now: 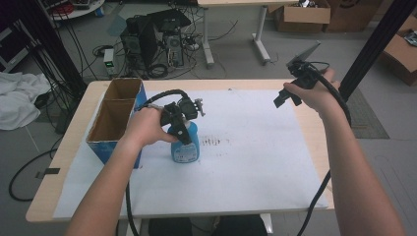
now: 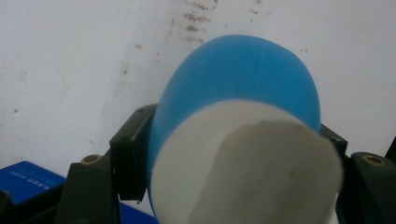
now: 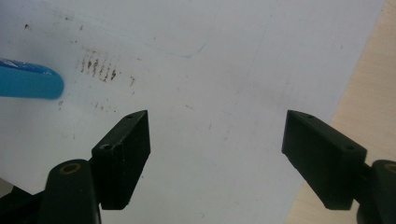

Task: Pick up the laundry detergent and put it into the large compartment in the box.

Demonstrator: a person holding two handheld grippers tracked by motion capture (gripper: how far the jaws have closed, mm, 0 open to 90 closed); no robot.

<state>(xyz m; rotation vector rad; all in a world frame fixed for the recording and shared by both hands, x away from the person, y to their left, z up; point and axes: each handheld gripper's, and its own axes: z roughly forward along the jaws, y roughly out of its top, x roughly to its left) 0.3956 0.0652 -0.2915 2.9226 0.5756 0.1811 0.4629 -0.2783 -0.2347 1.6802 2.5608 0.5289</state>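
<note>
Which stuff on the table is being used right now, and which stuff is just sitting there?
Being used:
left gripper, shut on the blue bottle
blue bottle, standing on the white sheet

Just sitting there:
right gripper, open, held up in the air
cardboard box, beside the bottle
computer and cables on the floor

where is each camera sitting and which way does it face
High view: above the person's side, looking forward and down at the table; both forearms enter from below.
Left gripper view: rides the left gripper, looking along its jaws clamped on the blue bottle.
Right gripper view: rides the right gripper, jaws apart over the white sheet.
Shared: all three show the bottle and sheet.
</note>
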